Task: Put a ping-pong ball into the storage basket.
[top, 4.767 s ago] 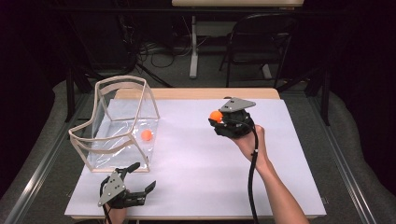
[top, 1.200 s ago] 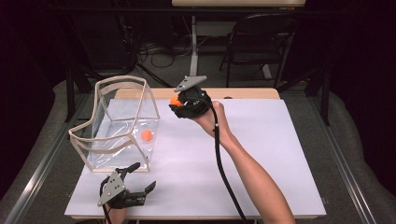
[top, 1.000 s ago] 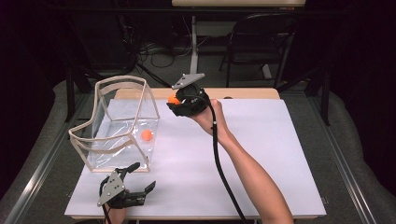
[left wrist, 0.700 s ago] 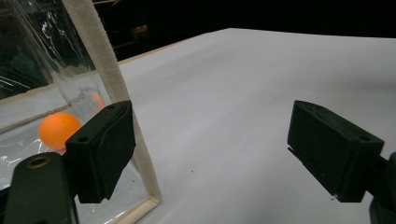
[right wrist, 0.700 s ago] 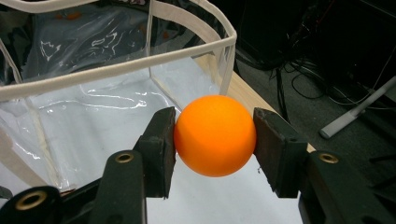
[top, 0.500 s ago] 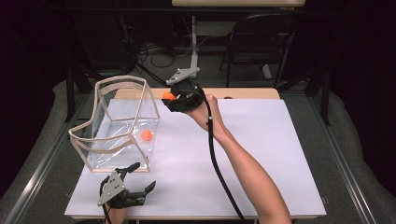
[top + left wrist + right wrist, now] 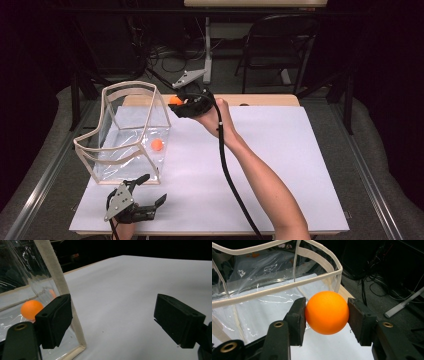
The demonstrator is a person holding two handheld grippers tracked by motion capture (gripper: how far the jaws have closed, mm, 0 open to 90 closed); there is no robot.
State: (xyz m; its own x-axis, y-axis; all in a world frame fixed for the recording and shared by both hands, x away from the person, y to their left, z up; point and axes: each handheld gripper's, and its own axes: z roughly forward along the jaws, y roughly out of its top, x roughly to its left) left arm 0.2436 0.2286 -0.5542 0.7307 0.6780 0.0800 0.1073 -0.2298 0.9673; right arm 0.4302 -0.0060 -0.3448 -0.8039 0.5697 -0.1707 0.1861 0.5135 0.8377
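Note:
My right gripper [image 7: 176, 102] [image 7: 326, 315] is shut on an orange ball [image 7: 327, 312] [image 7: 174, 100], held in the air just right of the rim of a clear plastic bin [image 7: 127, 132] [image 7: 277, 287] with cream edging. A second orange ball [image 7: 157, 144] [image 7: 30, 309] lies on the bin's floor near its right wall. My left gripper [image 7: 145, 195] [image 7: 113, 322] rests open on the white table [image 7: 280, 150] near the front edge, just in front of the bin's near corner, with nothing between its jaws.
The bin [image 7: 57, 290] stands on the left part of the table. A dark chair [image 7: 280, 45] and cables lie on the floor beyond the far edge. White tabletop [image 7: 140, 285] stretches to the right of the bin.
My right gripper has carried the orange ball leftward and up from the table's right-middle to the bin's right rim. The left gripper has stayed put.

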